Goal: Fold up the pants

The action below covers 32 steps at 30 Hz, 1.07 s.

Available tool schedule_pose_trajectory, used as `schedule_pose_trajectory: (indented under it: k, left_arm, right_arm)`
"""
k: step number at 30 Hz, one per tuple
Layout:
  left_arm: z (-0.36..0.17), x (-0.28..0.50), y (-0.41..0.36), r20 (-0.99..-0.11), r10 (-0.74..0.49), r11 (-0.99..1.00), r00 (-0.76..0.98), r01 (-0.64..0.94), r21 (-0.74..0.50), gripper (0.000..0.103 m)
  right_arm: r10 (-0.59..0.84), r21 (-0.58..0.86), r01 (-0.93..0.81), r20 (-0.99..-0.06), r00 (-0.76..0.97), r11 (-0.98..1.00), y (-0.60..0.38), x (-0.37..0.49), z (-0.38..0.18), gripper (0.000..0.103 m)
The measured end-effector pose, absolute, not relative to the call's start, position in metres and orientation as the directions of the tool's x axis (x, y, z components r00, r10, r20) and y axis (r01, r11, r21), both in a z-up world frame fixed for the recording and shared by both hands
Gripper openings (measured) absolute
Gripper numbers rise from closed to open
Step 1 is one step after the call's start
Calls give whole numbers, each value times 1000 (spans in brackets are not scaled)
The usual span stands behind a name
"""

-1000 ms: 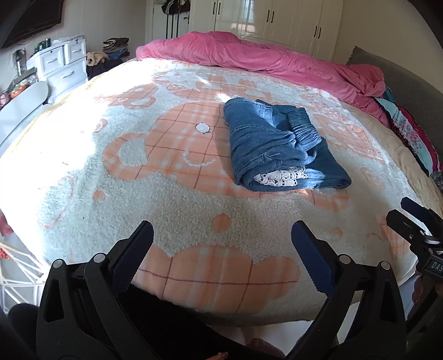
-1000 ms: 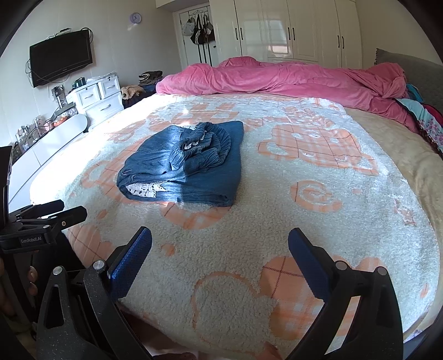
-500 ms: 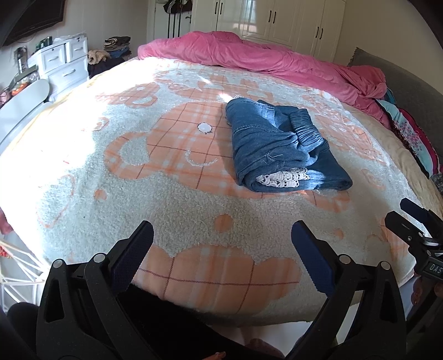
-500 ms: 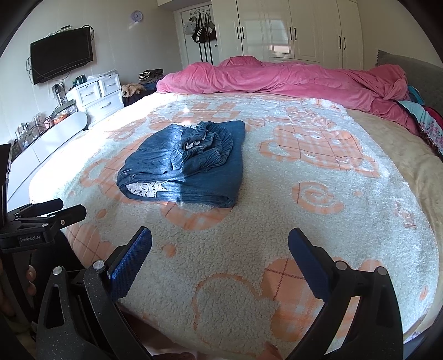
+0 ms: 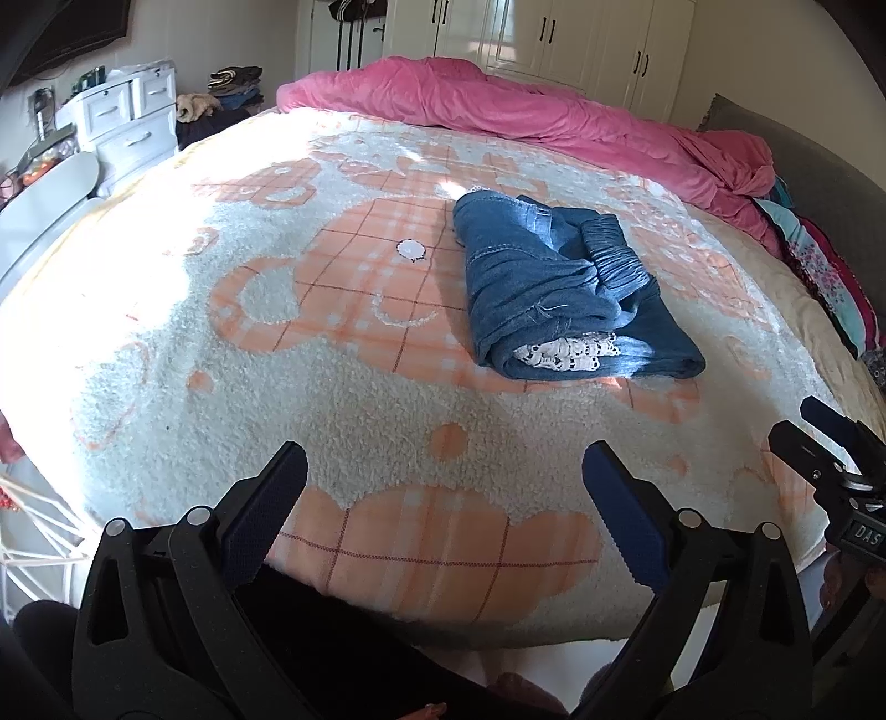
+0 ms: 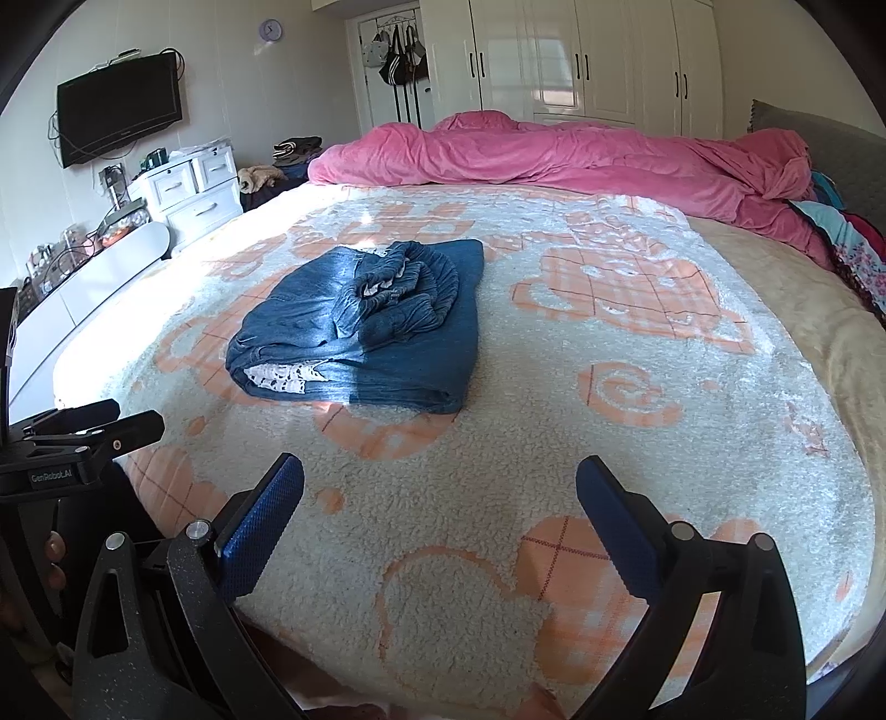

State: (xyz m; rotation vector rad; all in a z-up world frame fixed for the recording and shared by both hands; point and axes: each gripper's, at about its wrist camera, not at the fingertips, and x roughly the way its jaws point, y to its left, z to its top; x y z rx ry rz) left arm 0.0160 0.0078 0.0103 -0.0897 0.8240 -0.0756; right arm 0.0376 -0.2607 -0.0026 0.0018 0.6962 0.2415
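In the left wrist view we hold the left gripper (image 5: 443, 487) low over the near edge of the bed, its two blue-padded fingers (image 5: 266, 509) spread wide with nothing between them. Ahead of it, well apart, the folded blue jeans (image 5: 565, 293) lie as a compact bundle on the fleece blanket (image 5: 277, 360), white with orange plaid shapes. A strip of white lace trim (image 5: 565, 351) peeks out of the fold at the bundle's near end, and the gathered waistband sits on top. A rumpled pink duvet (image 5: 526, 116) stretches along the far side of the bed. A white chest of drawers (image 5: 127, 122) stands at the left wall, and cream wardrobe doors (image 5: 554, 39) fill the back. At the right edge we see part of the right gripper (image 5: 830, 459) hovering over the blanket's border.

In the right wrist view the right gripper (image 6: 440, 487) hangs over the near part of the blanket (image 6: 609, 443), its fingers (image 6: 260, 526) likewise set wide apart and holding nothing. The jeans (image 6: 360, 327) lie ahead and to the left, near neither gripper, the lace (image 6: 282, 376) showing at their near left corner. The left gripper (image 6: 94, 429) enters from the left edge; from here we cannot tell how its jaws stand. A television (image 6: 119, 116) hangs on the left wall, bags (image 6: 398, 55) hang by the wardrobe (image 6: 581, 55), and the duvet (image 6: 554, 155) lies behind.
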Motion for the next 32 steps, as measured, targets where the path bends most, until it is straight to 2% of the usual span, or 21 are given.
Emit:
schedule_pose_trajectory:
  k: [11,16,24,30,32]
  left_arm:
    - [4,20,11,-751,-84,996,655,25,-90,93]
    - [-2,31,19,-784,17,998,621,-60,-26,93]
    - [-6,77,85,-818,40,982,573,-173,-73,93]
    - [-18,149,163,-841,234,936,489,-347,59,94]
    - [-17,174,185,-840,247,928,484,-368,60,94]
  right_arm:
    - [188,60,-197,-648,738,979,-268,40,-7,98]
    - [132,44,-138,-664,736,989,-288,45,-14,98]
    - [-58,30,104,-666,743,994,-382,82,-12,98]
    - [-215,24,309,-666,714,951,-476,136,-5,98]
    - [-232,31,350,-694,681,936,-503,160,-9,98]
